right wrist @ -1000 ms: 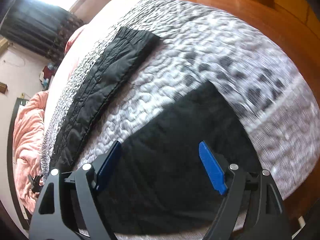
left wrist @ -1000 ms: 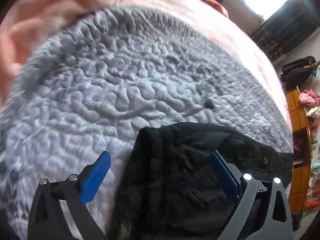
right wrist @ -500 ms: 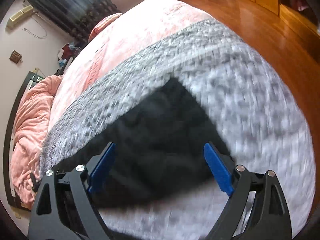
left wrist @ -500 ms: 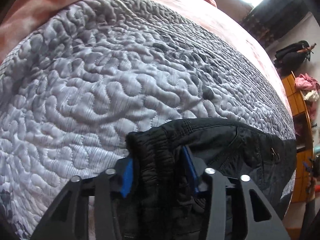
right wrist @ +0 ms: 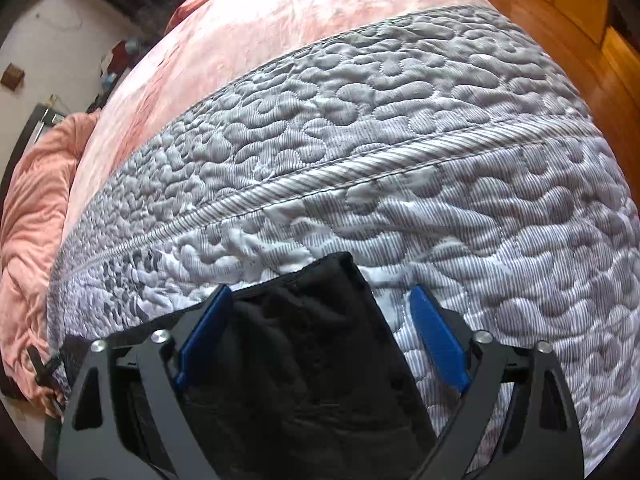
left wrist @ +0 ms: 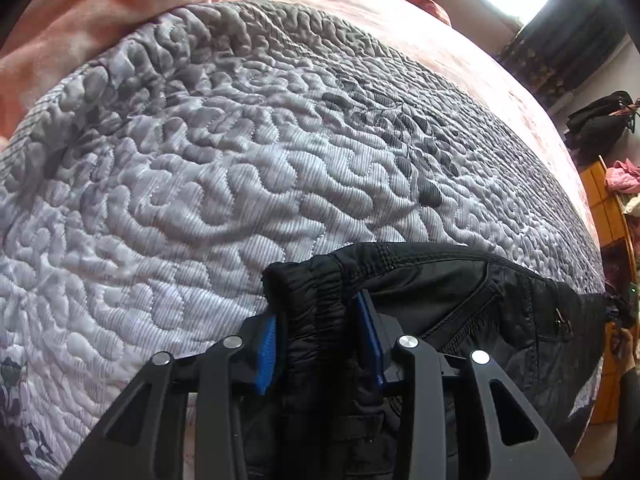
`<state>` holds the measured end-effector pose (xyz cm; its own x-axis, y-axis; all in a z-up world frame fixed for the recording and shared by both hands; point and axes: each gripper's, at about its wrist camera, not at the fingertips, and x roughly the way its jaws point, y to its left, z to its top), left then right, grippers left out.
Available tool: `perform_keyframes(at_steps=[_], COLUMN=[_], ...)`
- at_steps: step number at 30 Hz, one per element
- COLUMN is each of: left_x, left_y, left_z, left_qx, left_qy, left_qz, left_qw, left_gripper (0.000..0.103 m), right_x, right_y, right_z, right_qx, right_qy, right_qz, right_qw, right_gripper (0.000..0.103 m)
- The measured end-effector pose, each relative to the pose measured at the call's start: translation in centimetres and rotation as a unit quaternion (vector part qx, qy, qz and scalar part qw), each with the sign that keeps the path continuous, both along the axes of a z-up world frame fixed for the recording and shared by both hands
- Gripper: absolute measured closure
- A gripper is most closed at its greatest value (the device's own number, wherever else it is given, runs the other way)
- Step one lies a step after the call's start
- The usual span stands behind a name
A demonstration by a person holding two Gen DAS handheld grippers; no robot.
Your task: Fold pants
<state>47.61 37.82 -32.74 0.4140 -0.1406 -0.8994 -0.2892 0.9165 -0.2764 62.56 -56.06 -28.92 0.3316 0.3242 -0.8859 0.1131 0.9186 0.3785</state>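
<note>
The black pants [left wrist: 460, 304] lie on the grey quilted cover [left wrist: 200, 168] of the bed, toward its near edge, with the pink blanket [right wrist: 280, 32] beyond the quilt. The left gripper [left wrist: 320, 340] points steeply down at the gathered elastic waistband [left wrist: 308, 280], and its jaws are closing on that bunched corner, the blue pads pressed against the cloth on both sides, so it has hold of the waist end. From there the garment runs off to the right in the left wrist view, its long axis lying roughly along the near edge of the bed. The right gripper [right wrist: 320, 332] stands over another corner of the black cloth, which I take to be the far end of the pants. Its jaws are also closing with the fabric between them, but only the left pad meets the cloth; the right pad is clear of it, over bare quilt. That end is not yet gripped, so lifting for the fold likely waits on the right hand's pinch.
</note>
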Motion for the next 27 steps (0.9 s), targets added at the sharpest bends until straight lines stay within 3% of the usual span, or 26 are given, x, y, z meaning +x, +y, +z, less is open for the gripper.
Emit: perform_keyframes(at_steps=[1,3,4,12,20,24,27], left_x=[0.0,-0.2,-0.5,-2.3,-7.2,-11.0,-14.2], left_y=[-0.1,-0.2,0.0,-0.6,-1.3,-1.4,-1.6], left_z=[0.2,0.7,1.1,5.4,12.3,14.9,15.9], left_qx=[0.003,0.014,0.012,0.013,-0.016,-0.035,-0.046], left_qy=[-0.001,-0.004,-0.007,-0.048,-0.115,-0.146,-0.158], left_qz=[0.002,0.008,0.016,0.029,0.023,0.022,0.022], left_qw=[1.0000,0.9999,0.9998,0.9983,0.9930,0.9885,0.9861], left_gripper=[0.070,0.085,0.085,0.090,0.093,0.094,0.093], right_x=[-0.1,-0.7,-1.1,-5.3,-15.5,-22.1,-26.4], right_y=[-0.2,-0.6,-0.6,0.0,-0.6,-1.5,-2.1], right_z=[0.1,0.8,1.5,8.6,18.2,20.0,19.6], right_qx=[0.020,0.037,0.040,0.026,-0.002,-0.009,-0.013], right_qy=[0.002,-0.001,-0.008,-0.069,-0.150,-0.175,-0.185], right_qz=[0.004,0.009,0.012,0.004,-0.013,-0.029,-0.041], right_qw=[1.000,0.999,0.999,0.997,0.989,0.984,0.982], right_gripper=[0.061,0.086,0.090,0.094,0.095,0.095,0.095])
